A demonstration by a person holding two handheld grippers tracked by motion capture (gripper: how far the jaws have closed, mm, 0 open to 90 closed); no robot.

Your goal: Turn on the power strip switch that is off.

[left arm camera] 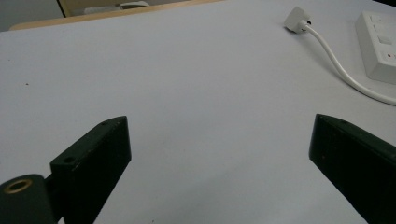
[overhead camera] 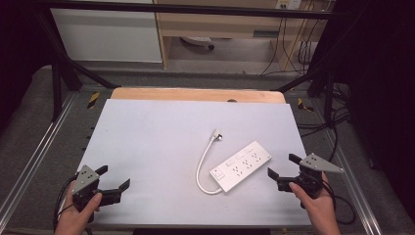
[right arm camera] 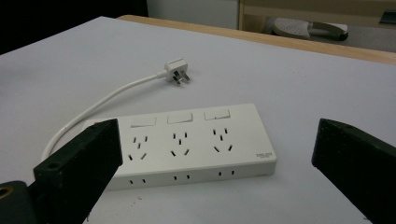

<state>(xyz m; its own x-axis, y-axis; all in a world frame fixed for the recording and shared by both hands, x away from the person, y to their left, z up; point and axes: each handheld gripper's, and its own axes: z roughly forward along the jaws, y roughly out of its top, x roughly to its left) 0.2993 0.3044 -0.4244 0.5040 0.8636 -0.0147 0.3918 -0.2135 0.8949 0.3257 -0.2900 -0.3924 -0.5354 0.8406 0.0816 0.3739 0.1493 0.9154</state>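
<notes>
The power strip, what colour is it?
White. The power strip shows best in the right gripper view.

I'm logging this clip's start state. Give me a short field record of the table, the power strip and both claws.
surface: white table top
object: white power strip, lying flat, nearer the right side
cord: white cable curving to the plug, which lies loose on the table
left claw: open, apart from the strip
right claw: open, facing the strip, not touching
</notes>
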